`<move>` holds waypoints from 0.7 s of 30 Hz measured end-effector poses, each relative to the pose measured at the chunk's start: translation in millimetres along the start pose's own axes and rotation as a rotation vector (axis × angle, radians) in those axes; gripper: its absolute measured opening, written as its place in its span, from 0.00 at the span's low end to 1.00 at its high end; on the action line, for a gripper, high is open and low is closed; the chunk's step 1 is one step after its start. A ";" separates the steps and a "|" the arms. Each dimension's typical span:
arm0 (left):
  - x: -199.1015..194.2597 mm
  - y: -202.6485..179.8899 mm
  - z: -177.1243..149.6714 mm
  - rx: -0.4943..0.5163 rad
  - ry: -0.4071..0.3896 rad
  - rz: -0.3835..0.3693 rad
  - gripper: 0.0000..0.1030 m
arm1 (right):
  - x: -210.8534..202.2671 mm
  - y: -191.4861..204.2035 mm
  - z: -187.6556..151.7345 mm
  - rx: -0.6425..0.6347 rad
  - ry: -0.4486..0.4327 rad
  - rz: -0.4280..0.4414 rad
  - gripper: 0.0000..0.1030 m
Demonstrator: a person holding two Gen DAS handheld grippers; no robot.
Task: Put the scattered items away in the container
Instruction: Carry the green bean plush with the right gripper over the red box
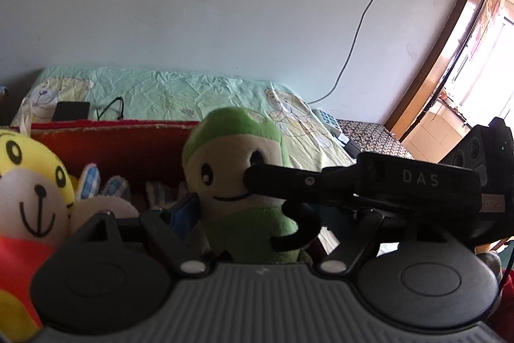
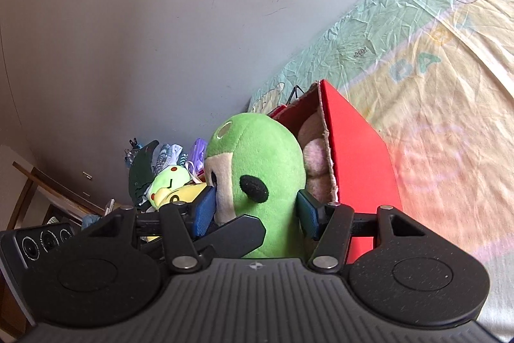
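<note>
A green plush doll (image 1: 239,179) with a cream face stands between both grippers, over the red cardboard box (image 1: 122,147). It also shows in the right wrist view (image 2: 257,169), from the side. My right gripper (image 2: 257,209) is shut on the doll, with blue pads (image 2: 205,209) pressing each side of its body. My left gripper (image 1: 244,214) holds the same doll; only its left blue pad (image 1: 184,212) shows, touching the doll, and the right finger is hidden behind the other gripper's body (image 1: 369,182). The red box (image 2: 356,150) holds a pink plush (image 2: 316,156).
A yellow tiger plush (image 1: 29,198) and a pale rabbit plush (image 1: 106,198) sit in the box. The box stands on a bed with a bear-print sheet (image 2: 433,69) against a wall. A pile of toys and clothes (image 2: 167,176) lies beyond the box. A doorway (image 1: 465,69) is at the right.
</note>
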State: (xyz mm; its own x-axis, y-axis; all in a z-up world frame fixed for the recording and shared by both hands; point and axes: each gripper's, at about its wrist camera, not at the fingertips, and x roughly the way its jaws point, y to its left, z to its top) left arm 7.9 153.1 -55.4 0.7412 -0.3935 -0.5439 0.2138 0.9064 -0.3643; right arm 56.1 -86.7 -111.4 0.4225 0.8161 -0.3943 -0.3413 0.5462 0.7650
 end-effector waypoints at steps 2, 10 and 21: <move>8.7 -0.5 -2.5 0.018 0.014 0.024 0.79 | 4.9 6.1 -0.9 -0.056 -0.003 -0.020 0.55; 16.6 -1.6 -8.7 0.076 0.047 0.091 0.85 | 23.1 21.0 1.0 -0.127 0.078 -0.068 0.55; -5.0 8.7 -6.4 0.020 0.025 0.059 0.85 | 22.8 27.6 3.3 -0.171 0.067 -0.116 0.60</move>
State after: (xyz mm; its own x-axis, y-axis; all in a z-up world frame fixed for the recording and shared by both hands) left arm 2.0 161.9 -60.7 0.7370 -0.3428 -0.5824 0.1834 0.9309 -0.3159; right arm 59.1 -53.6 -97.6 0.4124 0.7536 -0.5118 -0.4334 0.6565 0.6175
